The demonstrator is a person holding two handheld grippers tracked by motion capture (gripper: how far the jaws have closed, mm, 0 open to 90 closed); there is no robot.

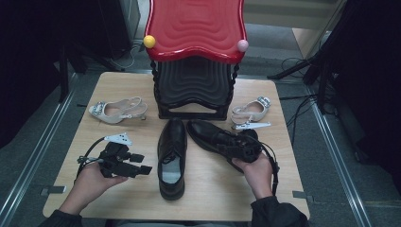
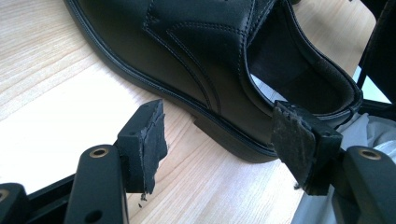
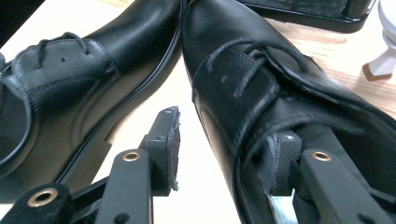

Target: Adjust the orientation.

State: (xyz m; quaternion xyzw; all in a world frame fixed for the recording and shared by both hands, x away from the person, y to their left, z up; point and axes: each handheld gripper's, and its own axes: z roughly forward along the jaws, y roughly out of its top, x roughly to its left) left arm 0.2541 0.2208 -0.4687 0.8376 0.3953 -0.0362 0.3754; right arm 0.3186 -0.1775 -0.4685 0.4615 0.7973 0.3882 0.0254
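Right black shoe [image 1: 215,135]: black lace-up leather dress shoe, smooth toe, stitched panels; it lies slanted on the counter [image 1: 208,189], toe toward the stand's base, heel by the right gripper [image 3: 224,158].
Left black shoe [image 1: 171,156]: same make, straight, pale insole showing; just left of the right black shoe, toes nearly touching.
Right gripper jaws: parted around the shoe's side wall, one pad inside the opening, the other outside and clear of the leather.
Left gripper [image 2: 229,140] jaws: wide, nothing between them, aimed at the left black shoe's heel.
Stand [image 1: 195,56]: red wavy top on a black tiered base, behind both black shoes.
Beige slingback heels: one [image 1: 118,109] left of the stand, one [image 1: 250,111] right of it.
Open room: bare counter in front of the black shoes up to the near edge; a narrow strip between the right black shoe and the right edge.
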